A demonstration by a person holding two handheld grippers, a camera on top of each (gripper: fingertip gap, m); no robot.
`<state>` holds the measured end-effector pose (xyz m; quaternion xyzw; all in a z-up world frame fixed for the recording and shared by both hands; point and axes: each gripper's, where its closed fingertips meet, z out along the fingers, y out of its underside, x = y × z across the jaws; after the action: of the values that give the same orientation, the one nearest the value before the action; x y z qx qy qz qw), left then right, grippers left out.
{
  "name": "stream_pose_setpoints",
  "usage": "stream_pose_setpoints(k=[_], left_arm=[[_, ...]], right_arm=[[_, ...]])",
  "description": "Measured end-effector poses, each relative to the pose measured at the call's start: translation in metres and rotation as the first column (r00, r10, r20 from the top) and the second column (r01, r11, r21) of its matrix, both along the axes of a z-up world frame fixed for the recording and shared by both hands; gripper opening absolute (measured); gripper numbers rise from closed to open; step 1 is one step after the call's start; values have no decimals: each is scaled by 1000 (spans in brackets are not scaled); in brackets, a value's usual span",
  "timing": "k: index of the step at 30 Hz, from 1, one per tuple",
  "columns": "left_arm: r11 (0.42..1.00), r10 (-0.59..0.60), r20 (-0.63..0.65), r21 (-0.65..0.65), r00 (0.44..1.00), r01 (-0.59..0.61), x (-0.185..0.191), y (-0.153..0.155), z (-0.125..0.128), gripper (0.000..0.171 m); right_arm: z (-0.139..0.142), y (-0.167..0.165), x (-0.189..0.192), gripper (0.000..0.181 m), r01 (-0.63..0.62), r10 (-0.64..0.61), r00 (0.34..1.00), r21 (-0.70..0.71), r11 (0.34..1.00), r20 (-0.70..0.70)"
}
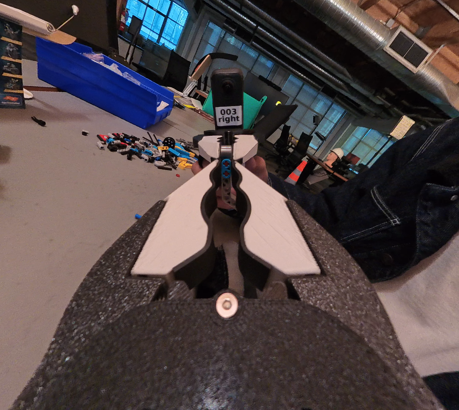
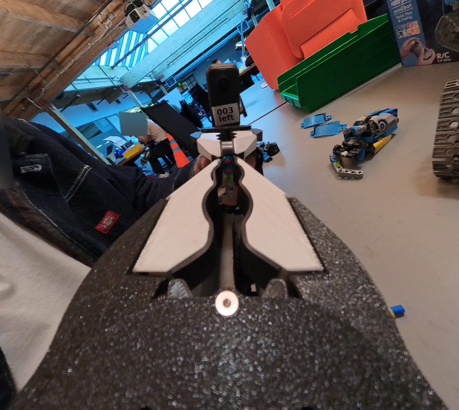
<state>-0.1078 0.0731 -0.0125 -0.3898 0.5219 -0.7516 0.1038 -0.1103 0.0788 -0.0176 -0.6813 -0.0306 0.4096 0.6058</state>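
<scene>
LEFT: left hand-held gripper (image 1: 226, 169) closed on a grey perforated beam (image 1: 227, 190) with a blue end piece | RIGHT: right hand-held gripper (image 2: 227, 167) closed on the same beam (image 2: 228, 178), tip to tip with the left, above the table (image 1: 62, 211) | NEAR: loose brick pile (image 1: 149, 150), blue bin (image 1: 99, 85); part-built blue model (image 2: 365, 139), green bin (image 2: 335, 80)

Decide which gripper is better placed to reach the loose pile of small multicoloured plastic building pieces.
Probably right: the right gripper sits beside the pile; the left gripper is farther. Both pinch the blue-and-grey plastic beam.
</scene>
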Motion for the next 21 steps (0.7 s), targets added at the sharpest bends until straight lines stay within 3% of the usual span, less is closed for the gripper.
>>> stream_pose_setpoints(k=[4,5,7,8,9,12,14,19,21], left_arm=[[1000,18,-4,6,1000,-18,0,1,-1,4],[997,51,27,-53,998,-49,-3,12,8,6],[942,191,64,-292,980,-165,-17,81,29,4],[923,245,59,-321,968,-214,-23,105,29,3],[935,258,63,-265,964,-234,-23,104,27,3],[975,145,31,-172,989,-137,-6,58,17,5],[988,140,8,-60,990,-139,-2,47,6,5],[966,191,-32,184,981,-182,6,35,-21,6],[930,231,-37,303,972,-209,10,33,-33,5]], right_arm=[[-1,-1,2,5,3,-3,1000,-2,1000,18],[5,-4,14,5,44,-44,999,28,999,-26],[30,-37,82,1,203,-176,962,118,972,-209],[38,-53,99,1,243,-210,957,157,957,-201],[36,-54,97,4,247,-232,966,144,958,-115],[27,-32,65,4,148,-137,985,104,984,-100],[19,-24,55,5,114,-107,989,69,991,-100],[9,-13,40,6,45,-42,981,13,999,-189],[11,-13,40,5,46,-41,976,21,999,-213]])
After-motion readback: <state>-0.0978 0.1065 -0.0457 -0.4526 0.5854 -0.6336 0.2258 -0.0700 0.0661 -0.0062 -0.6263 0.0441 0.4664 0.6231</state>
